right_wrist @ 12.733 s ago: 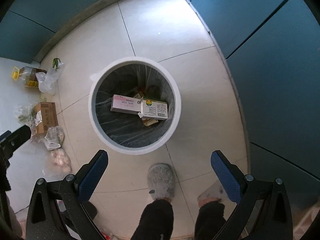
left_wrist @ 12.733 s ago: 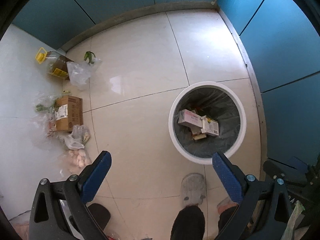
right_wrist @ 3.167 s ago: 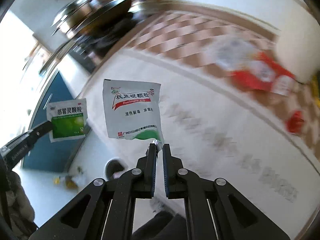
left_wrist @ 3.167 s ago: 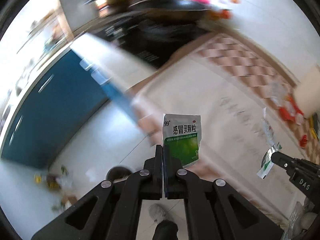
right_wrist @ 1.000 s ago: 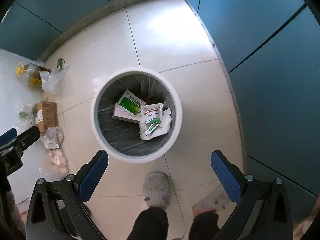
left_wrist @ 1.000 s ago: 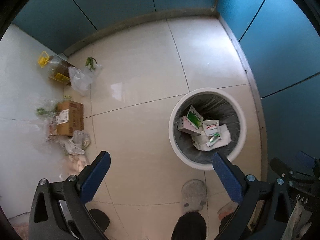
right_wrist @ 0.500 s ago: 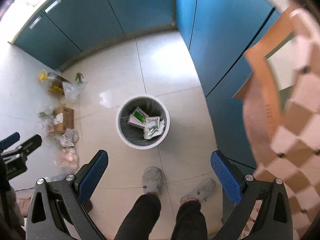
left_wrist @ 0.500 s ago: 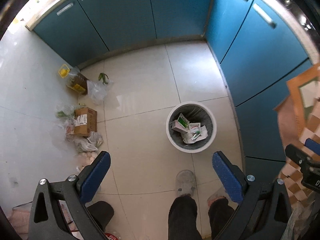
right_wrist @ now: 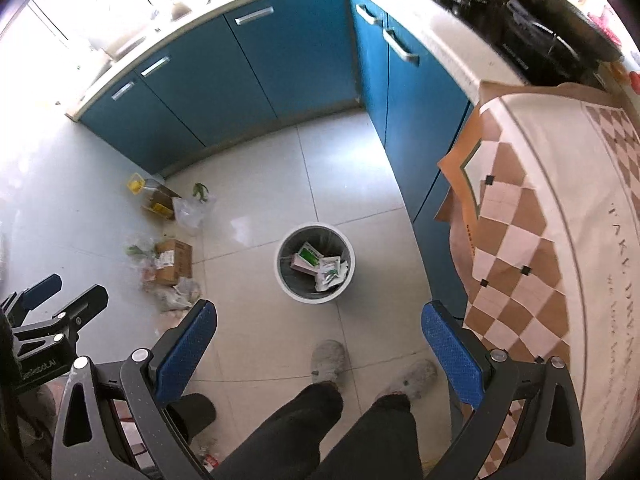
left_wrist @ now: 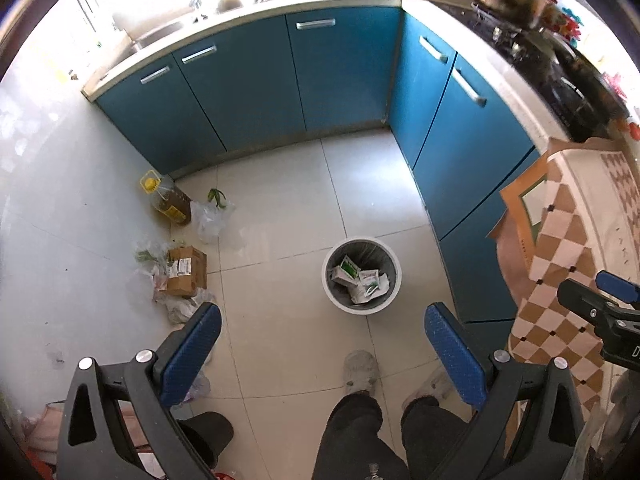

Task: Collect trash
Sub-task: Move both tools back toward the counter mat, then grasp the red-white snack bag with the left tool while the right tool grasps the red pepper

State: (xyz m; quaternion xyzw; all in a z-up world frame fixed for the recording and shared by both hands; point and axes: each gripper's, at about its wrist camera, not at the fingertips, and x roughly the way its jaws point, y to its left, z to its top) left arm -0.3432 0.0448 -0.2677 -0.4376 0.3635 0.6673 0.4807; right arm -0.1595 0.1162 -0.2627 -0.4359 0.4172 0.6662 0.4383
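Left wrist view: both tongs up high, looking down at floor.
table: checkered tablecloth [right_wrist: 532,240] on far right, w/ R side closest.
bin: trash can [left_wrist: 362,276] on floor center, ahead & well below both; sachets [left_wrist: 360,280] already inside.
tongs: left gripper [left_wrist: 322,354] wide, empty. right gripper [right_wrist: 318,350] wide, empty too.
next, imo: more trash prob on table, R hand nearer.

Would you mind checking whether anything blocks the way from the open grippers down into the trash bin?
Nothing visible does. The left hand-held gripper and right hand-held gripper are open and empty above bare floor, and the trash bin mouth is uncovered.
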